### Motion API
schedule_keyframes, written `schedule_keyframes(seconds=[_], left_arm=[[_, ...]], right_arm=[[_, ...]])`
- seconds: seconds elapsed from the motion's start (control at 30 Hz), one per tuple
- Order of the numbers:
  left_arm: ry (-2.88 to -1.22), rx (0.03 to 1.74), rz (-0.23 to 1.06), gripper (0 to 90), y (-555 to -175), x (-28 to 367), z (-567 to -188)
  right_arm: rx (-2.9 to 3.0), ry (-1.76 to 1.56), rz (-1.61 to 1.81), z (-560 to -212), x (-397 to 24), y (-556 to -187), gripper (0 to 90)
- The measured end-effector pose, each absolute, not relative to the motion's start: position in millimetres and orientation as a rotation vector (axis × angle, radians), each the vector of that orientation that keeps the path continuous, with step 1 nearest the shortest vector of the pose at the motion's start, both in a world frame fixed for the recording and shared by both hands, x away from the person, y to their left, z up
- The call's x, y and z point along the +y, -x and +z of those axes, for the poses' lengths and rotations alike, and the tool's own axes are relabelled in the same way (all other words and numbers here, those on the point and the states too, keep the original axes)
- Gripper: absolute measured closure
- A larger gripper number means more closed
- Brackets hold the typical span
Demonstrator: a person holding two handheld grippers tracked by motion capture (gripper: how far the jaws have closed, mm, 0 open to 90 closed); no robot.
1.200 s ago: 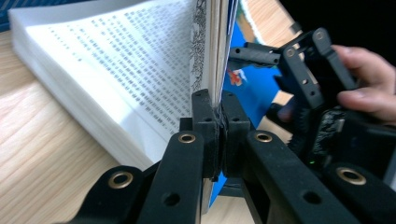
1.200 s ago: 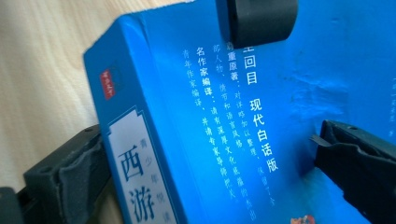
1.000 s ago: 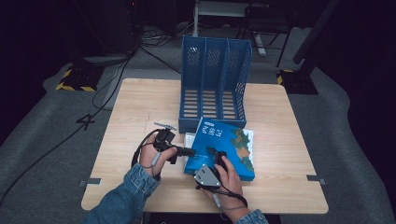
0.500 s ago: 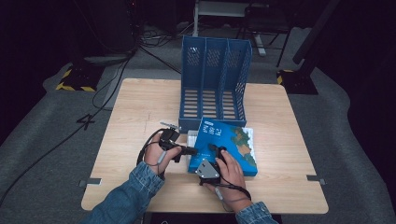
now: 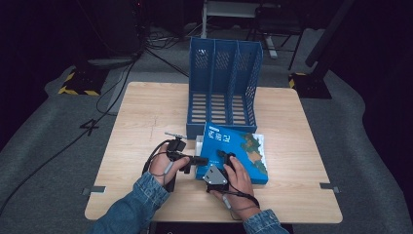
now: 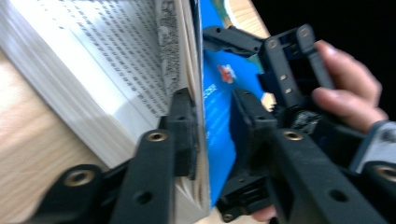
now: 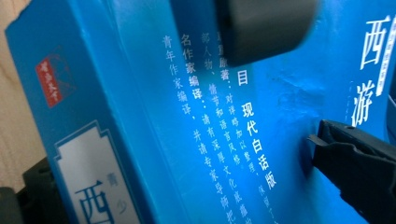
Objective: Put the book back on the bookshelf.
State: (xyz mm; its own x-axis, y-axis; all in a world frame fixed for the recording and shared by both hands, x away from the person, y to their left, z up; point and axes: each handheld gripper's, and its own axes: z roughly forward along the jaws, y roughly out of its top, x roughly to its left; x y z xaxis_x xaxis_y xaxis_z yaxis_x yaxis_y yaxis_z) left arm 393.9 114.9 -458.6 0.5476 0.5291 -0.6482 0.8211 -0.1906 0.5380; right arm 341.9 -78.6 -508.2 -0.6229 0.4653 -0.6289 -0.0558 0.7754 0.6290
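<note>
A blue book (image 5: 238, 151) lies flat on the table in front of the file rack. My left gripper (image 5: 202, 159) reaches in from the left at the book's near left edge. In the left gripper view its jaws (image 6: 212, 130) stand either side of the raised blue cover (image 6: 217, 116), with printed pages (image 6: 116, 70) to the left. These jaws have just been opening, and the cover is still between them. My right gripper (image 5: 225, 157) lies on the cover beside the left one, jaws apart, one fingertip (image 7: 327, 140) touching the cover (image 7: 261, 154).
A blue three-slot file rack (image 5: 223, 87) stands upright just behind the book, open side toward me. The wooden table (image 5: 146, 117) has bare room to the left and right. Cables trail over the dark floor beyond the table.
Both hands stay at the book's left edge. The right hand has edged slightly farther onto the cover.
</note>
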Motion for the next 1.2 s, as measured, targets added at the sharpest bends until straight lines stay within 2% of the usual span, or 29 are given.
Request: schedule_keyframes(seconds=[0.03,0.13,0.43,0.6,0.77,0.8,0.83,1.03,1.13,1.2], left_arm=[[-1.863,1.103,-0.4,84.7,-395,116,-459],[-1.823,1.122,-0.479,86.1,-397,118,-462],[-1.79,1.083,-0.57,86.6,-400,117,-456],[-1.825,1.105,-0.525,86.3,-401,118,-460],[-1.782,1.122,-0.53,85.9,-401,120,-465],[-1.774,1.118,-0.537,85.3,-402,121,-465],[-1.748,1.122,-0.558,78.5,-402,122,-466],[-1.719,1.131,-0.522,68.8,-400,123,-467],[-1.745,1.131,-0.462,62.9,-398,125,-466],[-1.782,1.14,-0.415,60.5,-398,128,-466]], right_arm=[[2.117,-0.302,0.784,-508,-79,-342,0.6],[2.1,-0.297,0.797,-510,-80,-340,1.2],[1.975,-0.364,0.859,-513,-78,-336,1.4],[2.009,-0.386,0.819,-514,-72,-340,0.0],[1.976,-0.378,0.801,-519,-70,-340,0.0],[1.968,-0.377,0.796,-519,-69,-340,0.0],[1.96,-0.375,0.791,-520,-69,-340,0.1],[1.978,-0.385,0.792,-519,-67,-342,3.9],[1.992,-0.355,0.792,-518,-67,-342,9.5],[2.007,-0.313,0.78,-518,-67,-340,18.0]])
